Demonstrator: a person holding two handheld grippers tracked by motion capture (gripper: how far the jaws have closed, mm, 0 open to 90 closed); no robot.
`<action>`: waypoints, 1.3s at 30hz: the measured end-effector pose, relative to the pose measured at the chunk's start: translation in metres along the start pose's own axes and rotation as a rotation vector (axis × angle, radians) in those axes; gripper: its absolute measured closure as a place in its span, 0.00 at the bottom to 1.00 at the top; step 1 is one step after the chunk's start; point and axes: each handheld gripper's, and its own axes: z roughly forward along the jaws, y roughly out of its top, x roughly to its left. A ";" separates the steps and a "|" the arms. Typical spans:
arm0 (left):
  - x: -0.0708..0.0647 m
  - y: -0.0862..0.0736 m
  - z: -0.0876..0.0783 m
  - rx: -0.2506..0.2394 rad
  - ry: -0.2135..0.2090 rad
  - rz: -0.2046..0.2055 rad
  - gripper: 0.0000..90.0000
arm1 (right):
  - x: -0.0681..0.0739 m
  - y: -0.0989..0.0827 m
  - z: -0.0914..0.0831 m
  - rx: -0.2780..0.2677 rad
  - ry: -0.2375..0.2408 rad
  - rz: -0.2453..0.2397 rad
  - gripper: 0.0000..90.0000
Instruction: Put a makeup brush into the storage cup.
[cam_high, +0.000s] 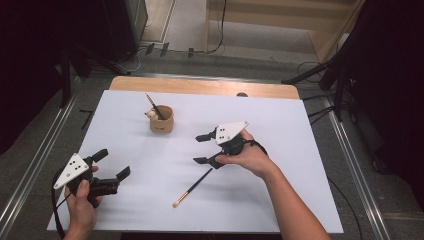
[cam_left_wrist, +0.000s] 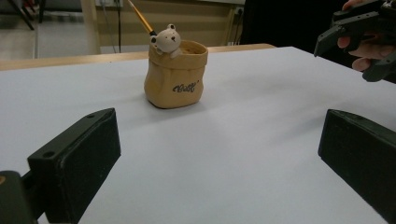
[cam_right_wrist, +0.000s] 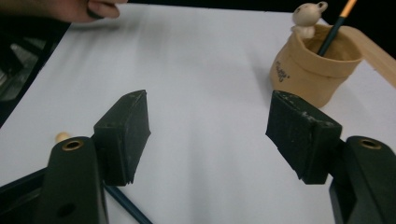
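Observation:
A tan sack-shaped pot (cam_high: 161, 121) with a small bear figure (cam_left_wrist: 166, 39) on its rim stands at the back middle of the white board (cam_high: 280, 200). One brush (cam_high: 152, 105) leans in the pot. A second dark-handled brush (cam_high: 192, 188) lies flat on the board, pale tip toward the front. My right gripper (cam_high: 197, 149) hovers open over that brush's handle end. In the right gripper view the handle (cam_right_wrist: 126, 207) runs beneath the left jaw, and nothing sits between the pads. My left gripper (cam_high: 114, 163) is open and empty at the front left, facing the pot (cam_left_wrist: 175, 79).
The white board lies on a wooden table whose bare edge (cam_high: 200, 86) shows at the back. Metal rails run along both sides of the table. Cables and dark stands crowd the floor behind it.

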 end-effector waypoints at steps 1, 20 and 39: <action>0.000 0.000 0.000 0.000 0.000 -0.001 0.00 | 0.000 0.002 0.001 0.022 0.016 -0.014 0.35; 0.000 0.000 0.000 -0.002 0.000 0.000 0.00 | 0.005 0.016 0.019 0.282 0.149 -0.179 0.36; 0.000 0.000 0.000 0.000 -0.002 0.001 0.00 | 0.012 0.023 0.034 0.440 0.191 -0.305 0.38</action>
